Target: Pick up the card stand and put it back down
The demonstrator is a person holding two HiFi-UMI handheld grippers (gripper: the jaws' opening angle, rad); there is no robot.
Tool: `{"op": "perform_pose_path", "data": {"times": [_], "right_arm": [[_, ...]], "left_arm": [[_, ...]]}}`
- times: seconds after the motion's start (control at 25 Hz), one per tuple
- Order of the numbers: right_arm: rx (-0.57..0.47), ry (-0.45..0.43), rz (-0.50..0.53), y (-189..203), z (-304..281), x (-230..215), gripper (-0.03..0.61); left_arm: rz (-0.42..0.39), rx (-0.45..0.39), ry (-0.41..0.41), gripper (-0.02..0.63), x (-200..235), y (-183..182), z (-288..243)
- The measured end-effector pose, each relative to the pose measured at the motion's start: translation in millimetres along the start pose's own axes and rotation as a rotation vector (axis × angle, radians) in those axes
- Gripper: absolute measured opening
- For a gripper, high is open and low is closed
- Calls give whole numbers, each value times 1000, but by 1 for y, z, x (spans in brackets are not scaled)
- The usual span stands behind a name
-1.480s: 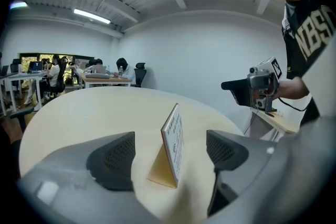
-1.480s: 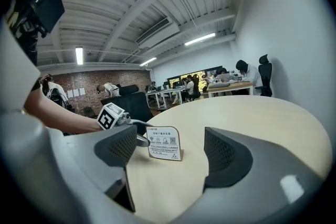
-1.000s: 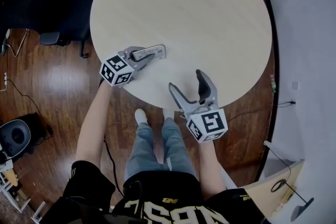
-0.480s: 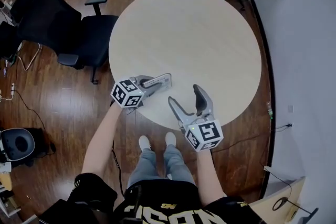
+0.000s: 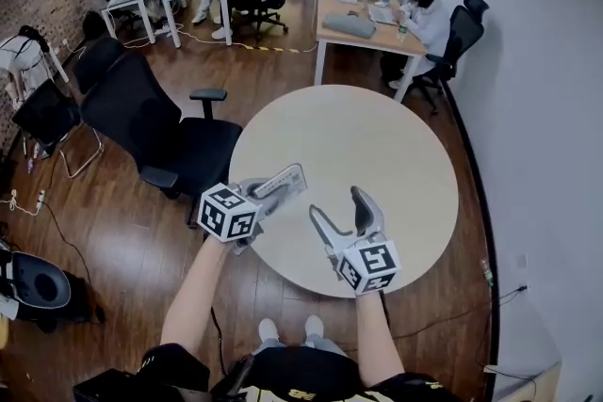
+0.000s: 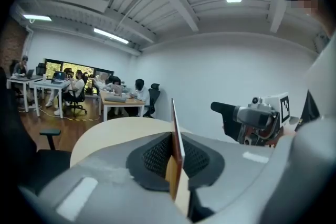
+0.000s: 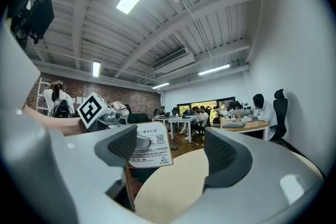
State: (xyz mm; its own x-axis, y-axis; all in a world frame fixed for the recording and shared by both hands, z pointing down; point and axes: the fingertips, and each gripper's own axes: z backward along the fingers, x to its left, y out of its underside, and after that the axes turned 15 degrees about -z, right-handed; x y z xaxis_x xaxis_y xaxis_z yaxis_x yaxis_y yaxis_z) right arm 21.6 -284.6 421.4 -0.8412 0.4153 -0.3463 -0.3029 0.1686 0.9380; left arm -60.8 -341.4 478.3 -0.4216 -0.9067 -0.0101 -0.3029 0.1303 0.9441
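The card stand [image 5: 283, 183], a thin clear holder with a printed white card, is clamped in my left gripper [image 5: 275, 189] and held in the air over the near left edge of the round beige table [image 5: 377, 146]. In the left gripper view the card stand [image 6: 176, 136] shows edge-on, pinched between the dark pads [image 6: 157, 157]. My right gripper [image 5: 338, 206] is open and empty above the table's near edge. In the right gripper view the card's printed face [image 7: 151, 147] shows between the spread jaws of the right gripper [image 7: 176, 155], farther off, and the left gripper's marker cube [image 7: 94, 108] shows to its left.
Black office chairs [image 5: 174, 141] stand left of the table on the wooden floor. Desks with seated people [image 5: 363, 14] fill the back of the room. A white wall [image 5: 537, 108] runs along the right. A black bin [image 5: 38, 282] sits at the lower left.
The left gripper has lifted the card stand off the table. Both grippers sit higher, and the head view has tilted up to take in the office behind.
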Motion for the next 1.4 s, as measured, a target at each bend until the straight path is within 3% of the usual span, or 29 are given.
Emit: {"op": "perform_pose_path", "data": {"times": [0.24,0.84,1.12,1.4], "right_arm": [[-65,-35,12,-36,-8,24,397],[-102,-37,5,-48,-41,51,397],[-121,-8,-1,-54,-42,48,396],[-154,82,2,-51,-40,30,397]], "left_arm": [[20,-41,-151,15,8,-41,49],[-91,-114,-611,15,24,-54,148],[-109,-157,-743,15,19,-59,157],[-165,-205,-825,15,19,-66,163]]}}
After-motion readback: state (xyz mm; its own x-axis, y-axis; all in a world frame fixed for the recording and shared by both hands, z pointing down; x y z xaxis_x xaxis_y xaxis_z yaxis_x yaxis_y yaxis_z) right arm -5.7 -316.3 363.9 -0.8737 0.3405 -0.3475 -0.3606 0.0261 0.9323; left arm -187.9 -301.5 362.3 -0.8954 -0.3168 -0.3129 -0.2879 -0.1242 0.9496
